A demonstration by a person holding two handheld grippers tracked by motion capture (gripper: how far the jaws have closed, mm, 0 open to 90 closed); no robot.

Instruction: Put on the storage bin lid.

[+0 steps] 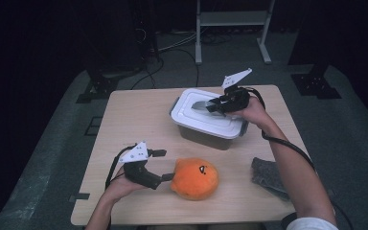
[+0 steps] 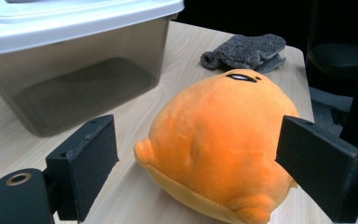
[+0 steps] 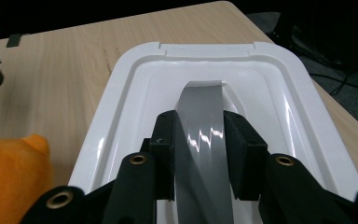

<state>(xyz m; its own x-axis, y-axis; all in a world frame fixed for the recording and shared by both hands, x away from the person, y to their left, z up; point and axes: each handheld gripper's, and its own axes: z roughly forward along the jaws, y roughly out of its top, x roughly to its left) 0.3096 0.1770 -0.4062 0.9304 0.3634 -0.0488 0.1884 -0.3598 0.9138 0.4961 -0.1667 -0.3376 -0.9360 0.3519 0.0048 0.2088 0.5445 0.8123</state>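
Observation:
An orange plush toy [image 1: 195,178] [image 2: 219,140] lies on the wooden table [image 1: 134,120] near its front edge. My left gripper [image 1: 165,166] [image 2: 196,163] is just left of the toy, open wide, with the toy's end between the jaws and the pads not pressing on it. A clear plastic box [image 1: 203,137] [image 2: 74,79] with a white lid [image 1: 211,125] [image 3: 121,93] stands at the back middle. The lid has a grey handle [image 3: 200,121] [image 1: 199,104] along its middle. My right gripper [image 1: 212,105] [image 3: 200,149] reaches over the lid from the right and is shut on that handle.
A crumpled grey cloth [image 1: 268,175] [image 2: 244,52] lies at the front right of the table, beside the person's right forearm. A white metal frame [image 1: 232,19] and cables stand on the floor beyond the table. The left half of the tabletop is bare wood.

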